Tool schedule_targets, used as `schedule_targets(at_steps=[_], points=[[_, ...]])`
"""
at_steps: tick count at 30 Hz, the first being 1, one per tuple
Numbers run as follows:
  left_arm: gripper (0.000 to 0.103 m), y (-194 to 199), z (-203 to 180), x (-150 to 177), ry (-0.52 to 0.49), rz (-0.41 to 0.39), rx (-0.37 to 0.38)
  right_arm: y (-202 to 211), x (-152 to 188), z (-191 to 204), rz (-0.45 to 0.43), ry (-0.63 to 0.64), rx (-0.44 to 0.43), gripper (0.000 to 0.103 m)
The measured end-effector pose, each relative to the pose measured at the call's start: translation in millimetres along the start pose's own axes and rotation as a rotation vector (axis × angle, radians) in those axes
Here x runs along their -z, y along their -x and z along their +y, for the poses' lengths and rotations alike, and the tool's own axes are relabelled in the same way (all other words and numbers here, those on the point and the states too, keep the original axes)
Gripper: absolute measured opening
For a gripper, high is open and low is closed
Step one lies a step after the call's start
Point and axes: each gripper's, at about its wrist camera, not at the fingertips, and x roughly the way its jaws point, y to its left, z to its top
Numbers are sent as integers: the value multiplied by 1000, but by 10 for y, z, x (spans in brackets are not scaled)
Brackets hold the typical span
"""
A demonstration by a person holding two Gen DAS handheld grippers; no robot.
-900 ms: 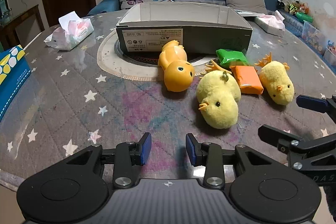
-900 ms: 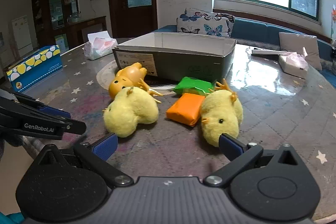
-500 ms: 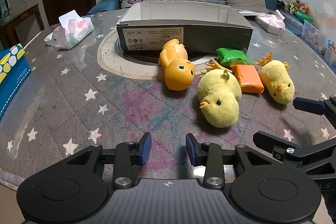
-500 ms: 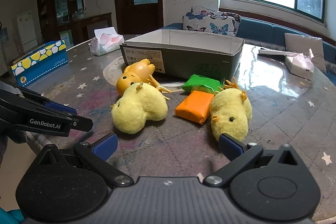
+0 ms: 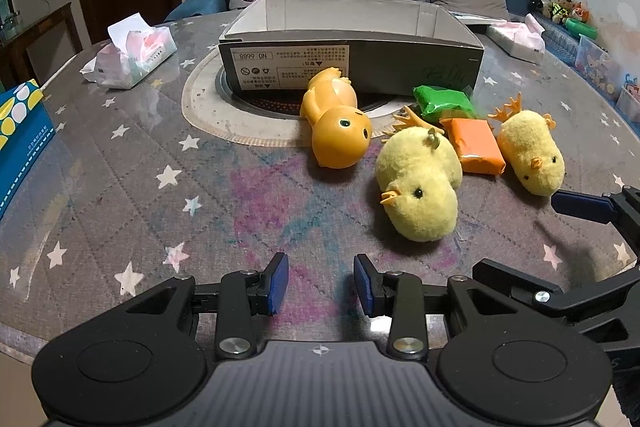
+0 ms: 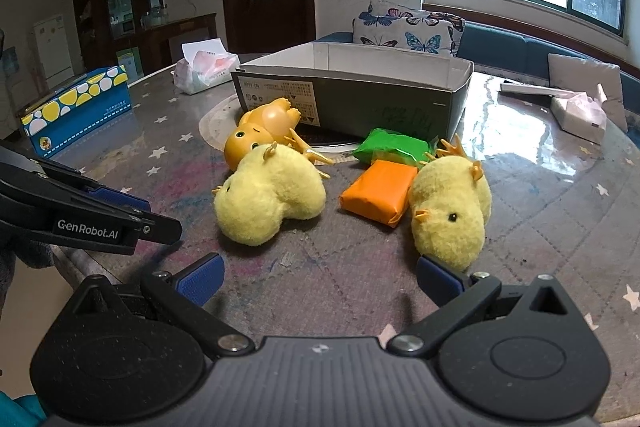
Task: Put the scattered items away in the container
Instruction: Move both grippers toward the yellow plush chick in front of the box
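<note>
So nothing's boxed yet: cardboard box shows empty, five toys outside, left gripper part-open, right gripper wide, both empty-handed.

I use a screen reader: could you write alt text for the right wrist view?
The right gripper, jaws wide open and empty, faces two yellow plush chicks flanking an orange packet on a star-patterned table. An open cardboard box stands behind.

The left gripper carries the white brand "GenRobot.AI" on its side. The label of the cardboard box shows, upside down, "NO 6688"; its other print is too small to read.
</note>
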Motion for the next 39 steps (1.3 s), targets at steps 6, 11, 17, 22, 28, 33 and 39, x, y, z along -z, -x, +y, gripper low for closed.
schedule_targets(at_steps=[6,11,17,22,28,33,39], points=[[38,-11,-9,-5,-1,3,0,-39,6,12,12,4,-8,103],[38,-36,-16,-6,-2,9,0,-65,12,0,19,0,-10,103],[38,-57,-24,-5,-3,16,2,-84,15,-21,25,-5,-12,103],[38,-71,-25,-8,-3,21,2,-109,22,-18,32,-2,-18,103],[38,-86,-26,-9,-2,22,2,-137,23,-16,41,-2,-21,103],[38,-103,-20,-16,-2,24,4,-143,19,-6,42,2,-26,103],[38,-116,-19,-27,-1,27,6,-160,3,-5,44,2,-31,103]])
